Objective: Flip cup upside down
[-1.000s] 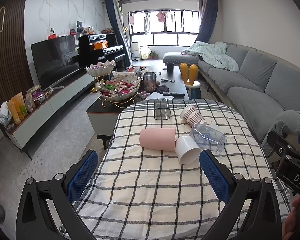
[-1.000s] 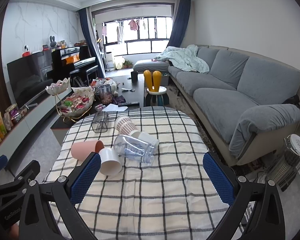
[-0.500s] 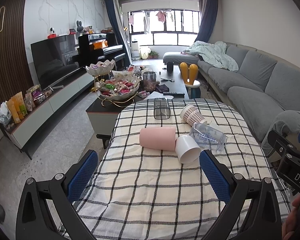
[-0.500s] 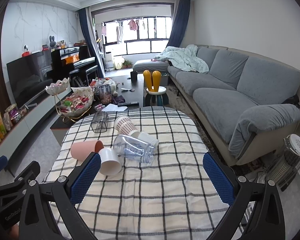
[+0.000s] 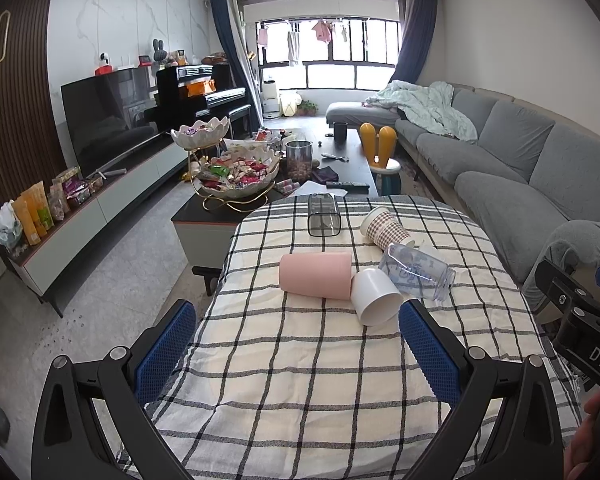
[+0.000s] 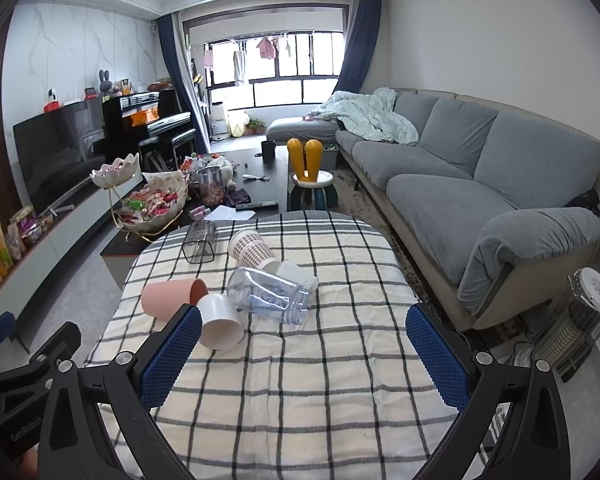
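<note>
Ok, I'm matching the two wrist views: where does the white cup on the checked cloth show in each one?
Left wrist view: the white cup lies on its side right of centre, just beyond the right blue finger pad.
Right wrist view: the white cup lies left of centre, beside the left blue finger pad.
Shared landmark: the pink cup lying against it.

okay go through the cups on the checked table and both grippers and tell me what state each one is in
pink cup: on its side
white cup: on its side, touching the pink cup
patterned paper cup: on its side
clear bottle: on its side
smoky clear cup: lying down
left hand-held gripper: open, empty
right hand-held gripper: open, empty
</note>
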{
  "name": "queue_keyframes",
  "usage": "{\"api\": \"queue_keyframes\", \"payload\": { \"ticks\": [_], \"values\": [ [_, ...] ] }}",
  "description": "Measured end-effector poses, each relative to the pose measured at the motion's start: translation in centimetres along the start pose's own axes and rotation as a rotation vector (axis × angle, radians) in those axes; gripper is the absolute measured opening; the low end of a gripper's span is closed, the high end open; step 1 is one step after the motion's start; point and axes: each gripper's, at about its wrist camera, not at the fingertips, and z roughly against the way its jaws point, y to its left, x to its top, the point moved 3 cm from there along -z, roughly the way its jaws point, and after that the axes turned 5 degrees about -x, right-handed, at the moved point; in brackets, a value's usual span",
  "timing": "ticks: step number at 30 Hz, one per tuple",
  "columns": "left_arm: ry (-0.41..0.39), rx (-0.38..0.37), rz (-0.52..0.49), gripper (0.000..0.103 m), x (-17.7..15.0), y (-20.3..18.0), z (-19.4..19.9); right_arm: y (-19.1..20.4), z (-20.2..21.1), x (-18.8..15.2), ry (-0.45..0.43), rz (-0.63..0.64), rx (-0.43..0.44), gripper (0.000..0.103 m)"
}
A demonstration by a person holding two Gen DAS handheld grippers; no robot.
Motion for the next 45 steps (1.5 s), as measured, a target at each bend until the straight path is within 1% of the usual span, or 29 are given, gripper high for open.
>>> {"api": "queue_keyframes", "payload": {
  "ticks": [4,6,7,9,11,15,19,22,25,28,29,31,32,34,35,37,40,42,45],
  "values": [
    [0.016,0.002,0.003,0.103,-0.4,0.0,-0.4,0.0,0.0,0.2,-0.001,0.001,-0.001,0.102],
    [0.022,0.008,0.006,0.103,-0.5,0.0,-0.6,0.1,-0.2,-0.2,-0.005,0.003,-0.003,0.102],
    [0.022,0.013,0.006,0.103,-0.4,0.0,-0.8,0.2,-1.3,-1.2,-0.006,0.002,-0.005,0.102],
    [0.016,0.023,0.005,0.103,-0.3,0.0,-1.5,0.2,-1.7,-1.4,-0.011,-0.001,-0.013,0.102],
    [0.014,0.030,0.007,0.103,-0.2,-0.1,-2.1,0.3,-2.1,-1.1,-0.012,0.001,-0.020,0.102],
    [0.036,0.028,0.018,0.103,0.2,0.2,-3.9,0.4,-3.2,0.1,-0.008,0.002,-0.033,0.102],
    [0.063,0.007,0.024,0.103,0.7,0.5,-6.0,1.0,-4.7,0.9,0.008,0.000,-0.034,0.102],
    [0.080,0.007,0.015,0.103,1.4,1.0,-7.8,1.9,-6.2,1.6,0.027,-0.001,-0.023,0.102],
    [0.095,0.032,0.017,0.103,1.6,2.0,-9.2,3.2,-7.5,2.4,0.032,0.019,-0.008,0.102],
    [0.113,0.073,0.056,0.103,1.7,3.5,-10.3,5.4,-9.9,3.6,0.065,0.062,0.052,0.102],
    [0.117,0.100,0.078,0.103,1.7,4.2,-10.5,6.0,-10.6,3.8,0.082,0.077,0.074,0.102],
    [0.116,0.162,0.114,0.103,1.6,5.1,-10.6,7.7,-12.7,4.3,0.132,0.131,0.130,0.102],
    [0.112,0.200,0.136,0.103,1.5,5.5,-10.6,9.0,-14.0,4.6,0.169,0.180,0.167,0.102],
    [0.111,0.267,0.182,0.103,1.3,6.2,-10.5,10.8,-15.6,4.9,0.212,0.254,0.204,0.102],
    [0.117,0.303,0.210,0.103,1.2,6.6,-10.6,12.2,-16.6,5.1,0.244,0.315,0.232,0.102],
    [0.138,0.345,0.274,0.103,0.8,7.5,-11.0,13.9,-17.8,5.2,0.285,0.398,0.264,0.102],
    [0.181,0.399,0.378,0.103,0.1,8.7,-11.8,17.4,-19.8,5.2,0.352,0.566,0.304,0.102],
    [0.200,0.419,0.422,0.103,-0.3,9.1,-12.1,20.0,-20.6,4.8,0.394,0.702,0.334,0.102],
    [0.213,0.450,0.497,0.103,-0.9,9.6,-11.8,23.0,-21.8,3.8,0.455,0.858,0.365,0.102]
  ]
}}
